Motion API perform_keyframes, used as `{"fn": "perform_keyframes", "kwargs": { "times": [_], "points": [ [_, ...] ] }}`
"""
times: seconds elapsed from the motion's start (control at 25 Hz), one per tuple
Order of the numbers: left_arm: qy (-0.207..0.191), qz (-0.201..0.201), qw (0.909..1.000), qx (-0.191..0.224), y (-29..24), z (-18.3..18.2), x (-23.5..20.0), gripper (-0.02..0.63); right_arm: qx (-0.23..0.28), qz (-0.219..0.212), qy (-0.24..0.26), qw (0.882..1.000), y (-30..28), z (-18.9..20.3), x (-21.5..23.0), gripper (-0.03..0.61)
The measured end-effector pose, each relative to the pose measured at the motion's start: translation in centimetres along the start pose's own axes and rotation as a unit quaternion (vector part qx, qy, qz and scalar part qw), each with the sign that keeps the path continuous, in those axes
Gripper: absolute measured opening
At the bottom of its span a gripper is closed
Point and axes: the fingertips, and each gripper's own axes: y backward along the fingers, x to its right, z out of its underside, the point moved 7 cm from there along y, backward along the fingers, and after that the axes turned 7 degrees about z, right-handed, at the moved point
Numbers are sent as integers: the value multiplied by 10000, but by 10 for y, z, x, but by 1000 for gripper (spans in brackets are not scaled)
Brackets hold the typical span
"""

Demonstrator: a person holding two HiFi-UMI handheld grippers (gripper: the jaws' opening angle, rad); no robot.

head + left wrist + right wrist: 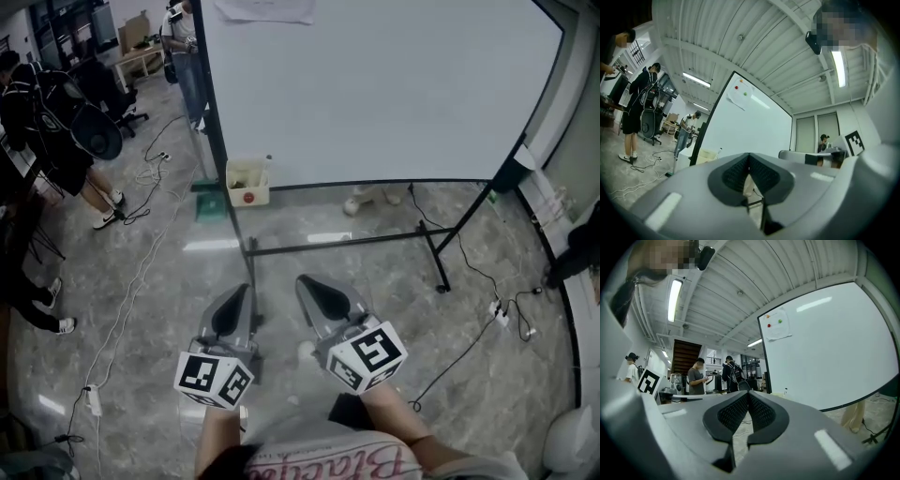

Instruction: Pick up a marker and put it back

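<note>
At whiteboard [375,84] foot, cream box [247,183] w/ red dot; slim upright item [719,151] at its rim poss. the marker, can't confirm. Jaws together & empty on left tool [242,295] & right tool [306,284], both level toward board, prob. approach. Shirt [319,461] print upside-down, unreadable.
</note>
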Motion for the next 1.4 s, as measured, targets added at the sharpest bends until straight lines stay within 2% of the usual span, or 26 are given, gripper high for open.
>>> {"fn": "perform_keyframes", "kwargs": {
  "times": [0.52,0.92,1.04,1.24,1.4],
  "points": [
    [-43,-259,9996,71,-95,-6,-81,0,-151,-141,25,9998,-121,6,73,2],
    [-76,-528,9986,13,-165,-5,-127,0,-628,-468,-173,9968,-221,21,129,3],
    [-69,-565,9984,-34,-177,-3,-137,0,-836,-566,-218,9947,-245,29,136,103],
    [-82,-623,9980,-107,-187,-5,-153,0,-1105,-592,-545,9906,-277,49,145,159],
    [-86,-622,9979,-156,-190,-9,-165,0,-1124,-513,-915,9881,-294,59,152,158]
  ]
}}
